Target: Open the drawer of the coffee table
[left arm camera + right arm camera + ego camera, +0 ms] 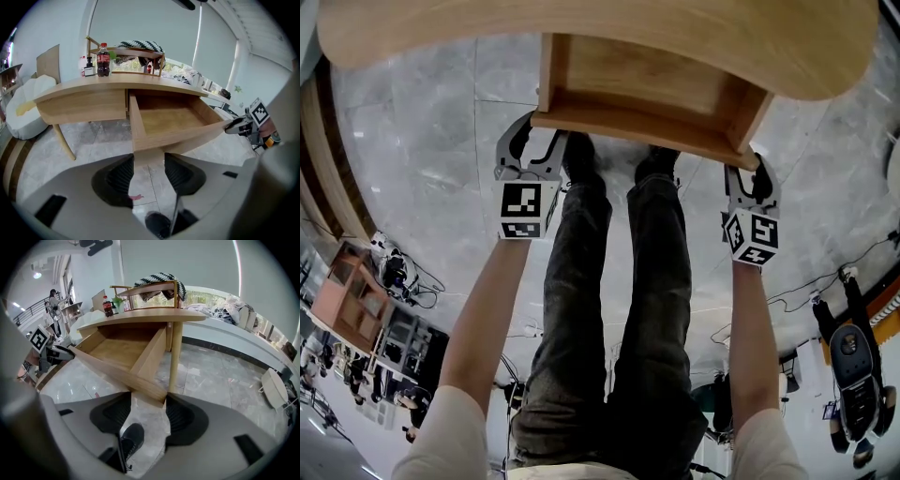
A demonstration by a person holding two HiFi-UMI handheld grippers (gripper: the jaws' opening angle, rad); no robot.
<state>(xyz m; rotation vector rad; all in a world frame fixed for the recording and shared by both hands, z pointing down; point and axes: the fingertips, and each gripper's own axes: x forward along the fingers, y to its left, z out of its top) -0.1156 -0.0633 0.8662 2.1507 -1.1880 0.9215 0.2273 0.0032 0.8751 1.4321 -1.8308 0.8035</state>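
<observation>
Head view: drawer (pixel 637 89) pulled out of the table (pixel 581 28), its front reaching from left tool (pixel 539 133) to right tool (pixel 752 173).
Left gripper view: jaws narrow and opening, front corner between them, pads seemingly touching it.
Right gripper view: jaws narrow, gripping the other corner.

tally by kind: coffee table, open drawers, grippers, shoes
coffee table: 1
open drawer: 1
grippers: 2, left gripper, right gripper
shoes: 2
total: 6
</observation>
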